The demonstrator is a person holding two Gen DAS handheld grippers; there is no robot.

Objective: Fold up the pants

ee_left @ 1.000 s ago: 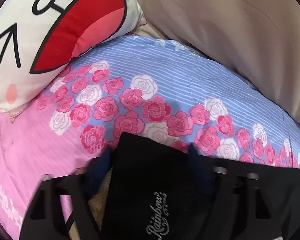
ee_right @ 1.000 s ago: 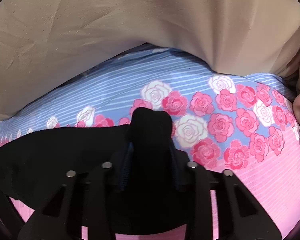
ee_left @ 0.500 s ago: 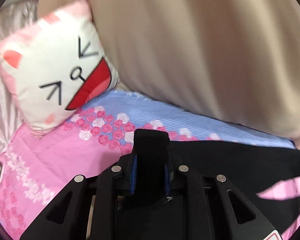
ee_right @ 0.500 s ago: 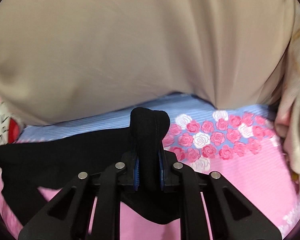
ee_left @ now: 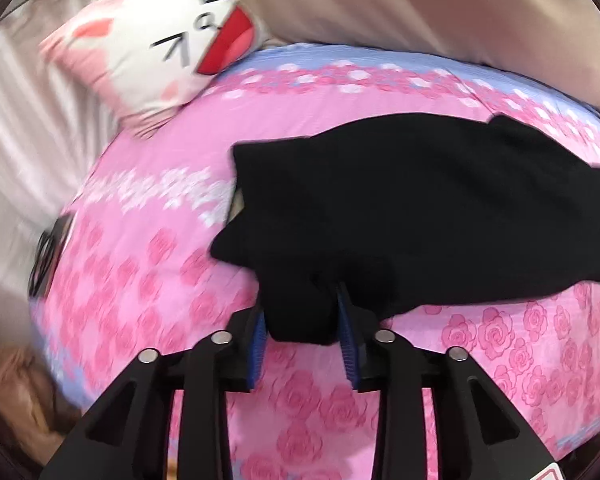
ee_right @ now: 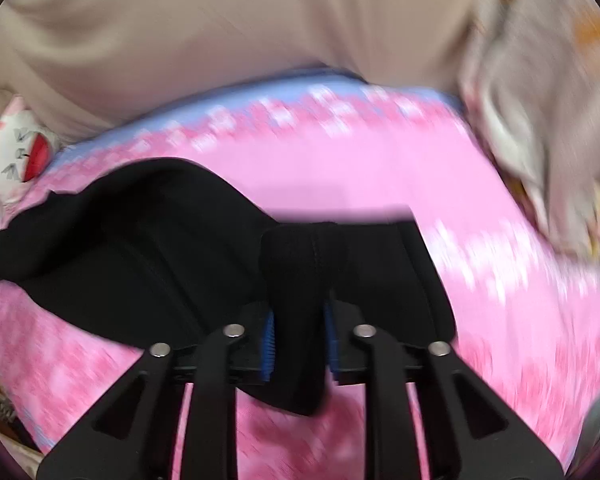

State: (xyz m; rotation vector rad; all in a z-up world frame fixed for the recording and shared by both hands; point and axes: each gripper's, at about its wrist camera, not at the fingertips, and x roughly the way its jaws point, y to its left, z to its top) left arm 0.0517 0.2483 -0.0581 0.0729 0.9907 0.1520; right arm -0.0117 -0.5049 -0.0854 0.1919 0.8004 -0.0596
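My left tool [ee_left: 302, 330] and right tool [ee_right: 300, 340] each clench a bunch of the black pants [ee_left: 420, 208], spread over the pink bedspread [ee_left: 148, 280]; cat pillow [ee_left: 160, 44] at eleven o'clock.

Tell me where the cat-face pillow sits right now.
In the left wrist view, the cat-face pillow lies at the upper left on the rose-print bedspread, against the beige backrest, up-left of the black pants.
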